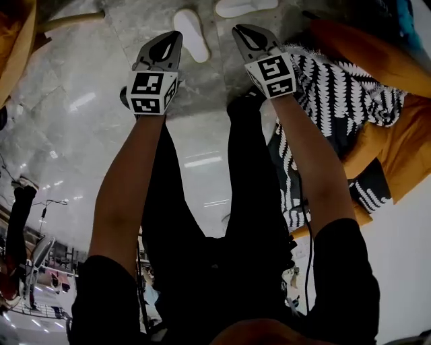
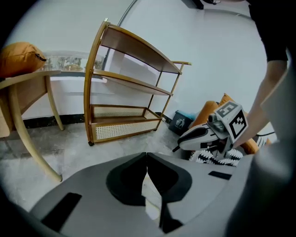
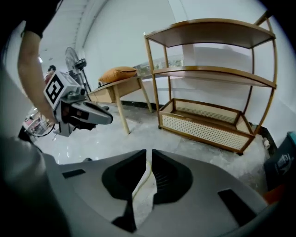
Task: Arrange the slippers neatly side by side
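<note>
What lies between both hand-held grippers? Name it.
Head view: a white slipper on the floor, between left hand-held gripper and right hand-held gripper.

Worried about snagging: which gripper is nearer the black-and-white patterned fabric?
Right. The right gripper hangs just beside the fabric; the left gripper is on the far side of the person's legs from it.

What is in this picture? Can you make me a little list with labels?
left claw: shut, holding nothing
right claw: shut, holding nothing
flat white slippers: two, apart, pointing different ways, not side by side
grey stone floor: slippers lie on it
light wooden three-level shelf with woven base: stands on the floor
black-and-white patterned fabric: beside the right arm
</note>
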{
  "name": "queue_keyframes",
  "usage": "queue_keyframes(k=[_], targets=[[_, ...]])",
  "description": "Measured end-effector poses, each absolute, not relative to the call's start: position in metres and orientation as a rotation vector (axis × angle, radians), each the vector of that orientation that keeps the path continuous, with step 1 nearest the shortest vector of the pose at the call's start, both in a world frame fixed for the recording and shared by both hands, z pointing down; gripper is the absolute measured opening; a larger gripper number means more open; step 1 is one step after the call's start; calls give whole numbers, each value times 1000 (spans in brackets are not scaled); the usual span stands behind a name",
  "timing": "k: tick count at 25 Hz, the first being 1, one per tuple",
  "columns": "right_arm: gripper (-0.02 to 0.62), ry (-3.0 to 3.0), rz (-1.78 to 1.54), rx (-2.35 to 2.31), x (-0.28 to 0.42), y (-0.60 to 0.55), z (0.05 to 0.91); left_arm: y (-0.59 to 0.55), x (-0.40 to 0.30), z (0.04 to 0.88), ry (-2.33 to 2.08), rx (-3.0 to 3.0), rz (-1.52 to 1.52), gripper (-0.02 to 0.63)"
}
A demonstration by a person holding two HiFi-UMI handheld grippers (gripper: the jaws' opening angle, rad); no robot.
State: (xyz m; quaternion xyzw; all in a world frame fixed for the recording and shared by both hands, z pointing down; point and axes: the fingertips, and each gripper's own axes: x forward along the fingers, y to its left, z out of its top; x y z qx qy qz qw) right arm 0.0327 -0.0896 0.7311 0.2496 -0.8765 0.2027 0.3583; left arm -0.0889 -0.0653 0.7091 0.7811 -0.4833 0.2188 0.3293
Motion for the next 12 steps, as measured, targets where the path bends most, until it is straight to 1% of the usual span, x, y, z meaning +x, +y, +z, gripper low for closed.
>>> queue_keyframes(k=[3,4,5,6,12], targets=[[42,-2255,433,466,28,-88,759,-61,-95,735,-1238,2059,598,18],[76,-2231,388,406,31,-88,774,-58,-97,746,-1239,2050,603,18],[133,-2197,337,348,35,-90,792,-57,-100,758,-1243,2040,604,18],[141,-2157,284,298,40,-93,811,-58,-102,768,-1245,2034,600,18],[140,-1914,43,71,80,-123,910,-57,-99,819,-1192,2098,581,18]])
